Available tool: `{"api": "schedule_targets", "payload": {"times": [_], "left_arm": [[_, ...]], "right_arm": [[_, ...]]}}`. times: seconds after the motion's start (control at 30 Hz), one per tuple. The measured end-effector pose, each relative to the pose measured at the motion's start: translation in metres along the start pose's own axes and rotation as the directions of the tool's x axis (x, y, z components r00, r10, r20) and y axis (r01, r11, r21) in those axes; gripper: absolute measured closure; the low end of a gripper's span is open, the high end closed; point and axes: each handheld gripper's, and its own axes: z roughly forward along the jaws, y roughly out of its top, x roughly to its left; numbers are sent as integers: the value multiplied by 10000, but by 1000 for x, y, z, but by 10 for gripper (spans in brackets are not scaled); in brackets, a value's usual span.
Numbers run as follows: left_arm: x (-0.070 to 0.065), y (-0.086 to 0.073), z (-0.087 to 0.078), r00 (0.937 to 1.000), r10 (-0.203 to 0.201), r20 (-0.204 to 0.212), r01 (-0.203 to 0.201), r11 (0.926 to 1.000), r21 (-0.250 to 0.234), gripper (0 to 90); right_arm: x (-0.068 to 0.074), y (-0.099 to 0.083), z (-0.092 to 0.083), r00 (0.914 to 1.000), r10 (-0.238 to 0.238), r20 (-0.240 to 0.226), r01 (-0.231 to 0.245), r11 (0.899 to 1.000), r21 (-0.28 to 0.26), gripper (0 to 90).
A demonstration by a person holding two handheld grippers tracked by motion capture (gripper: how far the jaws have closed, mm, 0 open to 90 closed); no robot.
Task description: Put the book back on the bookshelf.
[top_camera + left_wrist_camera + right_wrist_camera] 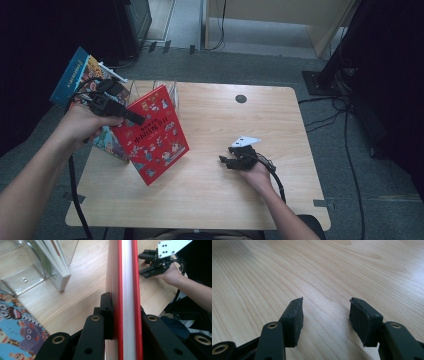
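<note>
1. Two jaws of the left gripper (125, 315) clamp the red book (127, 290) by its edge (page block visible between the covers); high view shows its cover at nine o'clock on the table (215, 195).
2. Right gripper (325, 315) hangs empty, jaws parted, over bare wood.
3. Clear rack (57, 262) holds upright books.

I see large yellow Chinese characters across the cover of the red book (152, 134), left of centre in the high view, too small to read. Pale lettering runs along the blue book's (73, 75) spine, illegible.
</note>
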Motion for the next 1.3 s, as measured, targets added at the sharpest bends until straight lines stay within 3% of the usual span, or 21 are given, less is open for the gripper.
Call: {"api": "schedule_targets", "payload": {"times": [0.13, 0.23, 0.7, 1.07, 1.3], "left_arm": [[5, -5, -5, 9998, -151, -138, 151, 9999, 15, 798], [7, -9, -11, 9995, -227, -229, 227, 9997, 2, 798], [27, -21, -33, 9956, -711, -610, 695, 9972, -274, 797], [43, -30, -47, 9857, -1323, -1040, 1291, 9909, -370, 797], [51, -26, -54, 9770, -1597, -1411, 1550, 9869, -439, 797]], "right_arm": [[2, -5, 1, 9996, -255, 124, 259, 9990, -360, 432], [5, -5, 2, 9979, -546, 358, 556, 9981, -280, 423], [5, -5, 3, 9977, -427, 526, 441, 9987, -252, 375], [5, -5, 2, 9978, -378, 550, 392, 9989, -245, 371], [5, -5, 2, 9977, -379, 557, 394, 9989, -247, 371]]}}
